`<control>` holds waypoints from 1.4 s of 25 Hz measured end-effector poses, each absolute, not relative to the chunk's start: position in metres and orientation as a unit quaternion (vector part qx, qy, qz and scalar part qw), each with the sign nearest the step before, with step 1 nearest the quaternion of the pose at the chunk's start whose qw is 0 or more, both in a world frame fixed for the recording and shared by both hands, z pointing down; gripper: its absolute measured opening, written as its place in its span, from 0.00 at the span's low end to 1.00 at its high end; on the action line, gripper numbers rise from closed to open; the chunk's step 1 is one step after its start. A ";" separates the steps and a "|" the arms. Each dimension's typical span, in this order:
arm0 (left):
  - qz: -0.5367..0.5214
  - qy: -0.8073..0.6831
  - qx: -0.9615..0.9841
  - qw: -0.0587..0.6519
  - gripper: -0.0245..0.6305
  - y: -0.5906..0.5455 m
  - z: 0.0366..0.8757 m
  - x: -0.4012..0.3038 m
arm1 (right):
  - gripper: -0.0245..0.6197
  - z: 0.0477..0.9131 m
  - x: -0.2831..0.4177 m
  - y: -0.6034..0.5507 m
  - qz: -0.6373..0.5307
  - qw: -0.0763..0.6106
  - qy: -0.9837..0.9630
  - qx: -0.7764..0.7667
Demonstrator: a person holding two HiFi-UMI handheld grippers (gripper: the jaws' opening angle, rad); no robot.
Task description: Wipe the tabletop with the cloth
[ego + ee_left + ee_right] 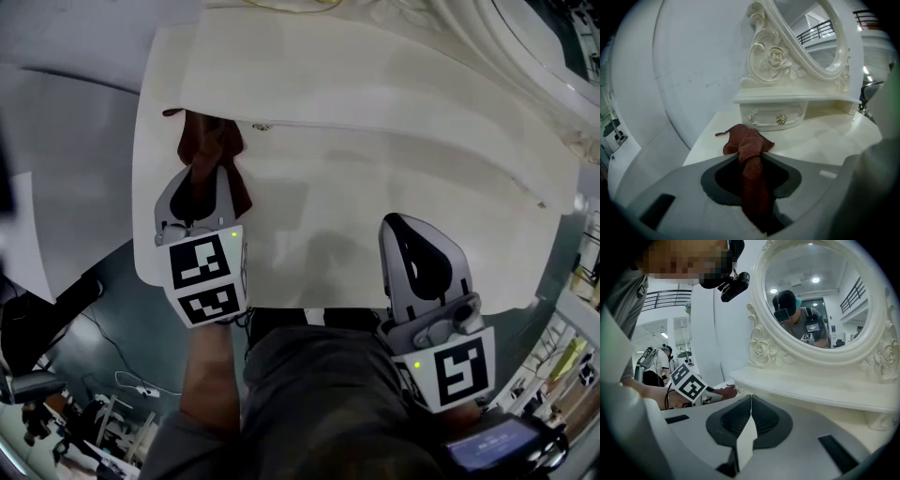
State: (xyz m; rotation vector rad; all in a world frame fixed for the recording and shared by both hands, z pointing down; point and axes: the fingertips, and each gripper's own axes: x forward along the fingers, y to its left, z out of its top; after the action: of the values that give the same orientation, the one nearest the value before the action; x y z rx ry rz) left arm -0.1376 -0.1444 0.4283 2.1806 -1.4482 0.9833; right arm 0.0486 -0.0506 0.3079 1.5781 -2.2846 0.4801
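Observation:
A dark red cloth [214,150] lies bunched on the cream tabletop [337,216] near its left end, below the drawer unit. My left gripper [199,180] is shut on the cloth [749,159], which runs as a twisted strip between the jaws and spreads on the table ahead of them. My right gripper [398,223] hovers over the front right part of the table; in the right gripper view [751,397] its jaws meet at the tips with nothing between them. The left gripper's marker cube [690,384] and the cloth show at the left of that view.
A carved oval mirror [820,301] stands on a raised shelf with a small drawer [777,117] at the back of the table. A white wall panel [684,65] rises on the left. The table's front edge [309,305] is close to the person's legs; floor with cables lies at lower left.

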 end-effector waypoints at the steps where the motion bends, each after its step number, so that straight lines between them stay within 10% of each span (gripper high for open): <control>1: 0.348 -0.506 0.770 0.170 0.22 -0.143 0.429 -0.133 | 0.06 0.308 0.052 -0.048 0.169 0.161 -0.798 0.556; 35: 0.367 -0.370 0.846 0.112 0.22 -0.075 0.444 0.026 | 0.06 0.314 0.164 0.062 0.167 0.144 -0.718 0.660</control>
State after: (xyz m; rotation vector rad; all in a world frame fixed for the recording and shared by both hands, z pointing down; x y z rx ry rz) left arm 0.0264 -0.0753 0.4438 2.4824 -1.0870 1.0786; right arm 0.1636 0.0623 0.3143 1.9024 -2.0691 0.4824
